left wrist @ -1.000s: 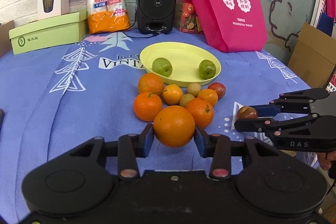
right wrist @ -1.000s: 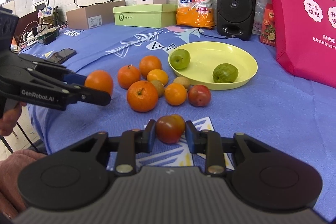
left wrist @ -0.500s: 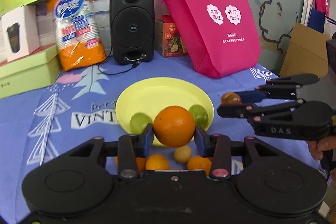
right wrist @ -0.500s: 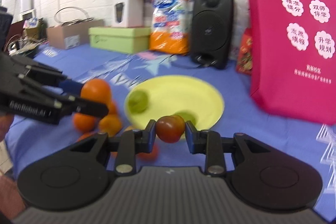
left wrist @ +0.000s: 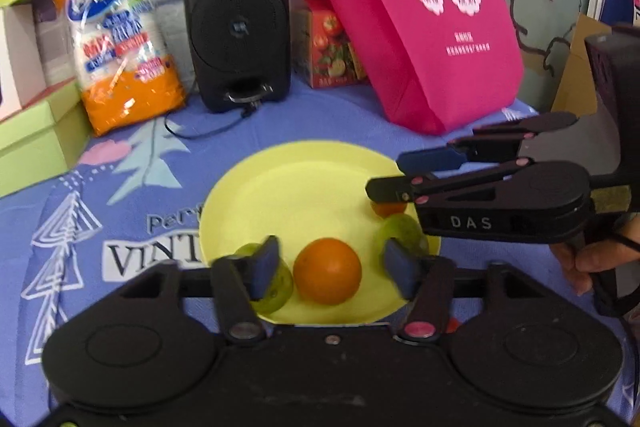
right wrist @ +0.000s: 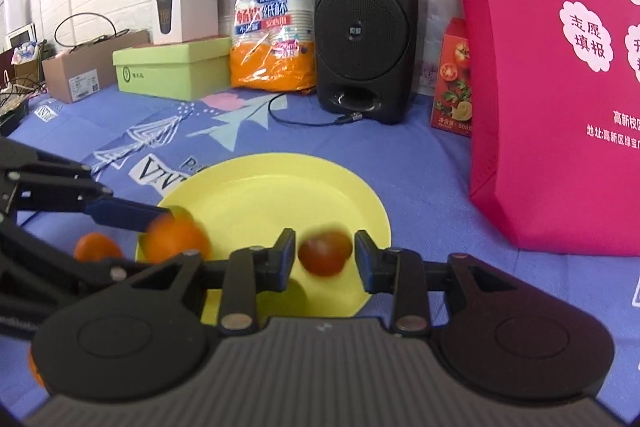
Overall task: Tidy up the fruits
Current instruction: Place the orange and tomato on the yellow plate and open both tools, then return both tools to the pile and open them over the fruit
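A yellow plate lies on the blue cloth; it also shows in the right wrist view. My left gripper is open over its near edge, and a large orange sits between the spread fingers, apart from both pads. Two green fruits lie on the plate beside it. My right gripper is open, and a blurred red-brown fruit lies between its fingers over the plate. The same fruit peeks under the right gripper in the left wrist view.
A black speaker with a cable, an orange paper-cup pack, a pink bag, a red carton and green boxes stand behind the plate. More oranges lie on the cloth left of the plate.
Both grippers moved forward over the plate and opened. The orange and the red-brown fruit are released and no longer gripped.
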`<state>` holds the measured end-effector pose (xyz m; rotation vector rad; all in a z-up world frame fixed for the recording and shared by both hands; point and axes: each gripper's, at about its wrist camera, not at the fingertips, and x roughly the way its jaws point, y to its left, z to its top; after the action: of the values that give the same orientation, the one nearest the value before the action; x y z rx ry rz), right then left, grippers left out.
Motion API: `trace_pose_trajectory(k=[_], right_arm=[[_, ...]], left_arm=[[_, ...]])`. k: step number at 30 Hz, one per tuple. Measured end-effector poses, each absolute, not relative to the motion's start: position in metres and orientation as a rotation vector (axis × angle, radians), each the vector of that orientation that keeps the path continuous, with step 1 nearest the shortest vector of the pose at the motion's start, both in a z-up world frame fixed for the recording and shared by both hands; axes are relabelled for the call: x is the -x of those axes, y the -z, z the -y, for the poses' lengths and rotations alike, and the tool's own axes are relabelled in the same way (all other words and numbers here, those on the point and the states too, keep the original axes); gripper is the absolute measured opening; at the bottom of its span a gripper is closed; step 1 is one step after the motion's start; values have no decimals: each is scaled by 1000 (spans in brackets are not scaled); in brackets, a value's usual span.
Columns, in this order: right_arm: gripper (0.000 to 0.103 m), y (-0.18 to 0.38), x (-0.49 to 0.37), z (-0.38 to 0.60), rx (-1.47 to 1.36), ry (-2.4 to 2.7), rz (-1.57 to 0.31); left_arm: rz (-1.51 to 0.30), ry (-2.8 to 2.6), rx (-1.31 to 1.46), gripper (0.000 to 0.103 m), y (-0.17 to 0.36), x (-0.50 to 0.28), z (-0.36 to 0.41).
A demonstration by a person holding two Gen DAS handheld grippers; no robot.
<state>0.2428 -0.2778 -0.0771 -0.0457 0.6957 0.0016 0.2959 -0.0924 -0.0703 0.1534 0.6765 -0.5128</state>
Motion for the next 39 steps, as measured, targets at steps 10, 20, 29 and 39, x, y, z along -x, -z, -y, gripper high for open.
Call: trace_pose_trajectory(k=[10,20,29,39], right_arm=[[48,54,-194,273,24,25,-622],[54,58,-127,226,44,-43,-646],[58,82,-95,191,91,-64,-728],[81,94,-89,187,90,-57,-746]], left_arm=[[-594,457,-144,75,46,-240,51],[-630,394,-75,75,57,-175,7],[-684,347,-47,75,83,-158,-7],[-733,341,-48,75,100,-174,-1]])
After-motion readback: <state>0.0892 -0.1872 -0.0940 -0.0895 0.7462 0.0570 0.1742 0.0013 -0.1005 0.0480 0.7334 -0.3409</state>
